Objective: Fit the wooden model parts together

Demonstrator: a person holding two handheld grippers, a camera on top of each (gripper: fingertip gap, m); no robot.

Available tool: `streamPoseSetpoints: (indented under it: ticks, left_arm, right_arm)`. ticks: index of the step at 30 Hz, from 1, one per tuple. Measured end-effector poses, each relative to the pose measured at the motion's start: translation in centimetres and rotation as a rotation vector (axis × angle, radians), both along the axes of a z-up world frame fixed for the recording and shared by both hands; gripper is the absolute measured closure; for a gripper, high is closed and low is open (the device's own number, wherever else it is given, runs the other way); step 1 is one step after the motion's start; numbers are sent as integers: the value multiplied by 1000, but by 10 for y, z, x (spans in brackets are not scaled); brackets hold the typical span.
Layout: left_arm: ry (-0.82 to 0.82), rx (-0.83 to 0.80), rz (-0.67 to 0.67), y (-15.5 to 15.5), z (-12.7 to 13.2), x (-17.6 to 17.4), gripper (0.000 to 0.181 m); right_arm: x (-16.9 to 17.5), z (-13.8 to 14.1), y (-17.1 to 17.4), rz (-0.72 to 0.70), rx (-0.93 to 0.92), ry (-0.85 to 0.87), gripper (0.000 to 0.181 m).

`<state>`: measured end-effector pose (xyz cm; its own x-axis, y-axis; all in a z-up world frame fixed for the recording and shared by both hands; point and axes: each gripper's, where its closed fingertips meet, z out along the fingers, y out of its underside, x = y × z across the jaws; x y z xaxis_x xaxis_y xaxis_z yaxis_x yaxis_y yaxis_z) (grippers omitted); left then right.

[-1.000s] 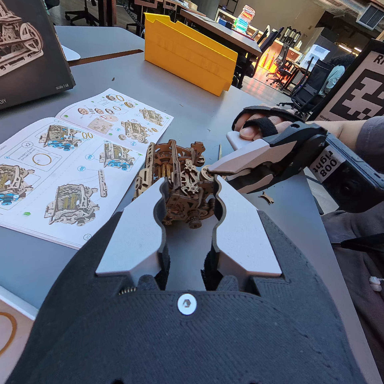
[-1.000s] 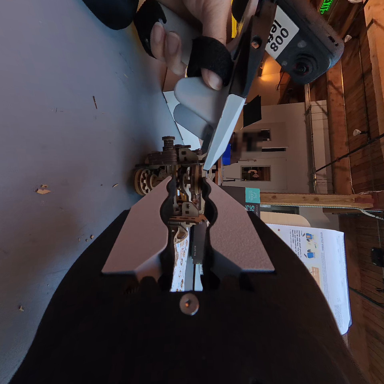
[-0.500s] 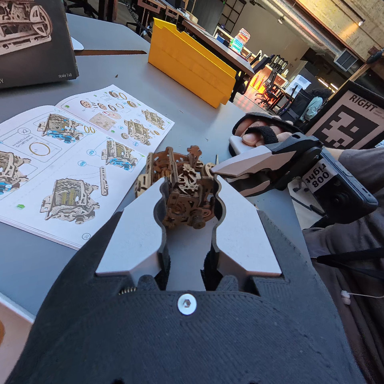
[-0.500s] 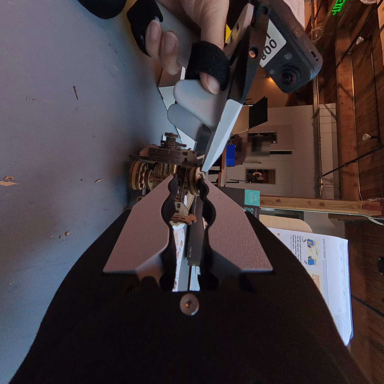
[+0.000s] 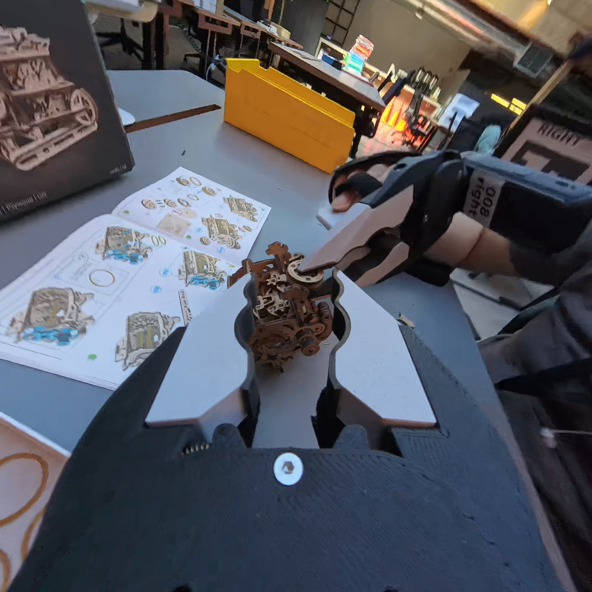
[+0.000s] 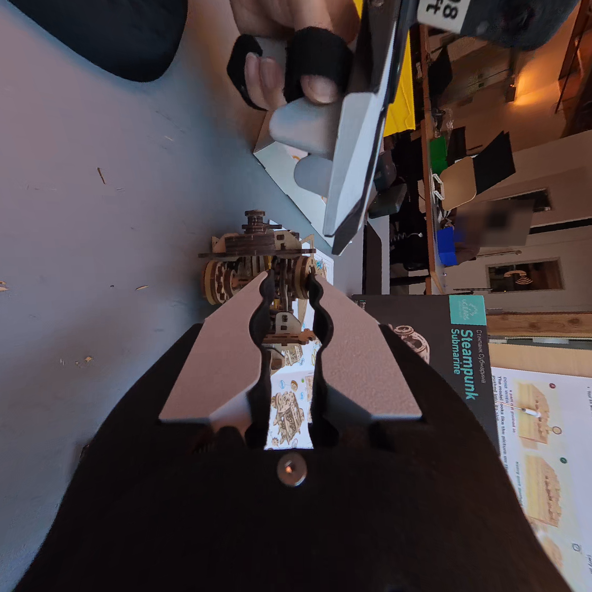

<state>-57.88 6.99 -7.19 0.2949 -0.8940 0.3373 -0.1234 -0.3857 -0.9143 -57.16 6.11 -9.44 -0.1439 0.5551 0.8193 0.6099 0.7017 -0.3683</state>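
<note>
The right tongs (image 6: 288, 278) now come in from higher at the right of the left wrist view, their upper tip lying on a pale wooden disc (image 5: 302, 272) on top of the wooden model (image 5: 282, 323). A moment ago they met the model from the side. The model itself has turned, so an axle end faces the camera. It sits at centre frame on the grey bench (image 5: 198, 153).

The right tongs are nearly closed, with the disc and a gear pinched at their tips. This probably means the disc is being pressed home onto its shaft.

The left tongs (image 5: 292, 277) keep the same partly open spread around the model. One finger lies against it, but whether they squeeze it cannot be told.

Printed writing shows on the dark box (image 5: 48, 112) at upper left, the open booklet (image 5: 128, 256), a number sticker (image 5: 483, 198) and a patterned marker board (image 5: 551, 150).
</note>
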Motion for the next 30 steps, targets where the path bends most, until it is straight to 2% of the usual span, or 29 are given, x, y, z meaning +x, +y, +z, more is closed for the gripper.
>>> streamPoseSetpoints:
  ticks: [2,5,9,20,26,30]
  left_arm:
    - [93,134,-23,-3,1,1,136]
    - [174,341,-56,-8,5,8,146]
    - [287,474,-76,-7,-5,12,159]
    - [400,518,-106,20,-10,14,165]
    - [372,510,-120,24,-10,13,171]
    - [324,435,-97,30,-13,11,173]
  right_arm:
    - [1,0,1,-1,-38,12,161]
    - [3,0,4,2,-80,31,161]
    - [2,0,6,23,-132,45,160]
    - [-3,5,25,53,-351,58,160]
    - [-5,5,31,77,-442,67,158]
    - [-7,6,37,109,-477,99,155]
